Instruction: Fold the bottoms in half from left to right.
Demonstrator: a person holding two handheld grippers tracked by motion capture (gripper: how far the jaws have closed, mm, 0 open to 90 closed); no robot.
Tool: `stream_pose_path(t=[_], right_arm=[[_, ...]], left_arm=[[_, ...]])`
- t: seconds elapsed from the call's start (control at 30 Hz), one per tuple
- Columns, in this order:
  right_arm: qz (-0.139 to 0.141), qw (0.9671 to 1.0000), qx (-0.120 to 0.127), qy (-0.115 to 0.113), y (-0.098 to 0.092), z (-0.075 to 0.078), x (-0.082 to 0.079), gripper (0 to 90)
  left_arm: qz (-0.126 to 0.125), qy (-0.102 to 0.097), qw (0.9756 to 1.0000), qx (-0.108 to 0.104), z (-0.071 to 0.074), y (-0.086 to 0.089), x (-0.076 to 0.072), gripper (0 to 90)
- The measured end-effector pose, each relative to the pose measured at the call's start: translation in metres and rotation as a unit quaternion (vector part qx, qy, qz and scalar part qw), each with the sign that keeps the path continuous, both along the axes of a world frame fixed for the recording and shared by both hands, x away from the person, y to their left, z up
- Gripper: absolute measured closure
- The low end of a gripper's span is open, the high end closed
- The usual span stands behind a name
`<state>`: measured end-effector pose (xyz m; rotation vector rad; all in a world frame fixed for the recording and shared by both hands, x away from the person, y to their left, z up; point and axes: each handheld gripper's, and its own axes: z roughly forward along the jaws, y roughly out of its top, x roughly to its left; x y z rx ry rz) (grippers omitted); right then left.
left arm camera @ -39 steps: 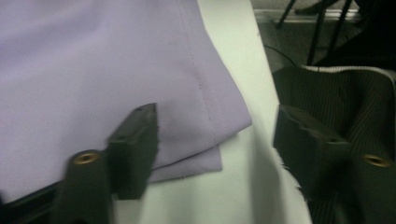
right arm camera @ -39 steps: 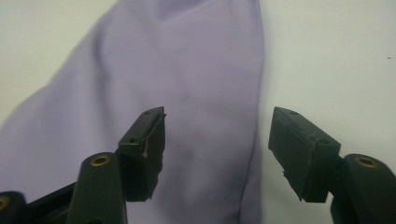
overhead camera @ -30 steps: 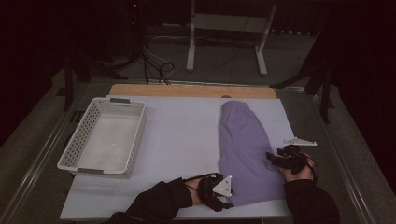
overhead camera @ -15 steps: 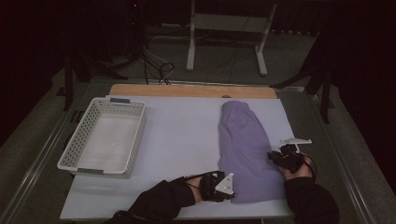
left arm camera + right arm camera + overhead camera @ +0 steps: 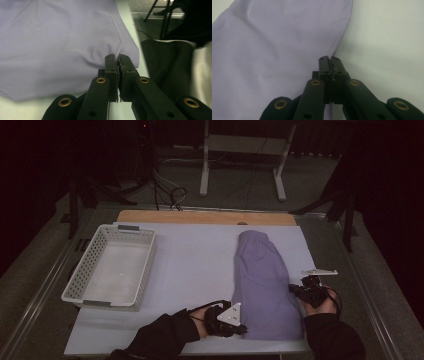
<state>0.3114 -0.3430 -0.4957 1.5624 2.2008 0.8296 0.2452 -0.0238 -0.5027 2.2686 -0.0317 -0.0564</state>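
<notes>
Lilac folded cloth [image 5: 265,287] lies on the white surface [image 5: 200,265], and since a second ago both pairs of jaws have just been closing: the left gripper [image 5: 239,329] now pinches the cloth's near corner edge, where its jaws stood apart before. The right gripper [image 5: 296,290] likewise clamps the cloth's side edge between its tips, its hand hardly shifted; no writing is readable anywhere.

Plain lilac against pale desk, black in my hands

The cloth [image 5: 265,285] I hold is a plain, unpatterned lilac with matching stitched seams; my left hand-held gripper [image 5: 118,62] and right hand-held gripper [image 5: 329,62] are black with brass-coloured rivets. The desk [image 5: 195,265] is pale bluish white with a tan wooden strip at its far edge, the basket [image 5: 82,292] at left is white lattice, and my sleeves are black.
</notes>
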Motion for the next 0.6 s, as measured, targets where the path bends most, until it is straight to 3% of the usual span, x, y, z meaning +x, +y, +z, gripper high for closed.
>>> stream_pose_path(t=[0.17,0.4,0.47,0.6], right_arm=[[0.004,0.9999,0.002,0.012,0.003,0.004,-0.013,89.0],[-0.004,0.9998,-0.009,0.017,0.0,0.001,-0.021,86.8],[-0.009,0.9998,-0.012,0.017,-0.003,-0.001,-0.022,82.0],[-0.014,0.9997,-0.013,0.017,-0.007,-0.005,-0.027,65.1]], left_arm=[[-0.007,0.003,1.0,-0.001,-0.003,0.006,-0.013,86.8],[-0.018,0.021,0.9996,0.007,-0.014,0.005,-0.019,85.5],[-0.028,0.036,0.9988,0.014,-0.018,0.004,-0.02,84.1],[-0.039,0.047,0.9978,0.024,-0.024,0.003,-0.022,66.7]])
